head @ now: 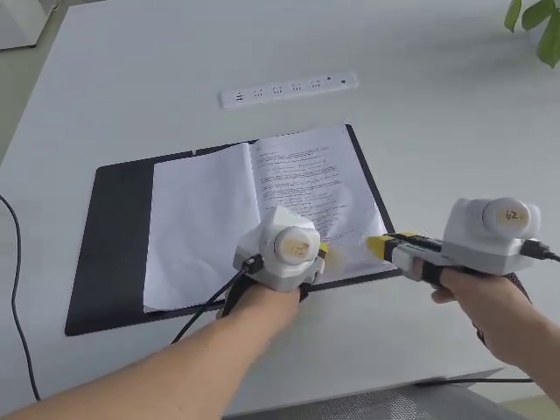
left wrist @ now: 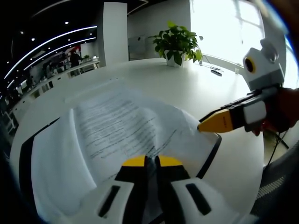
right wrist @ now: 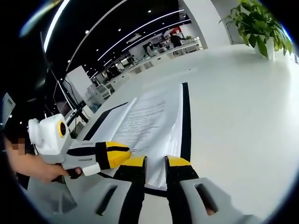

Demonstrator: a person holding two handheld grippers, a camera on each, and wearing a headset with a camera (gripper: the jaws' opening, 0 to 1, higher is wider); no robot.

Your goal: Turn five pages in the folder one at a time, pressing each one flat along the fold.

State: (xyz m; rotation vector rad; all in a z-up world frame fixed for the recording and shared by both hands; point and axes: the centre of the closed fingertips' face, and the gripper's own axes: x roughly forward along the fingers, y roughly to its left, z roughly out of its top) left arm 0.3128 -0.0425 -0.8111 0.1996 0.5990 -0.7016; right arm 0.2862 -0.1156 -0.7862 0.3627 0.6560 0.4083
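As the folder [head: 114,245] lies open, the white table [head: 437,114] carries a power strip [head: 289,89].

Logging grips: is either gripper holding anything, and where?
Cannot be told: the right gripper has the lower right edge of the printed page between its jaws; the left gripper, shut, lies over that page.

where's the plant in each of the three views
Head view: plant at the top right corner, cut off by the frame edge.
Left gripper view: plant at top centre, beyond the folder.
Right gripper view: plant at top right.
Shared landmark: the folder's printed page.
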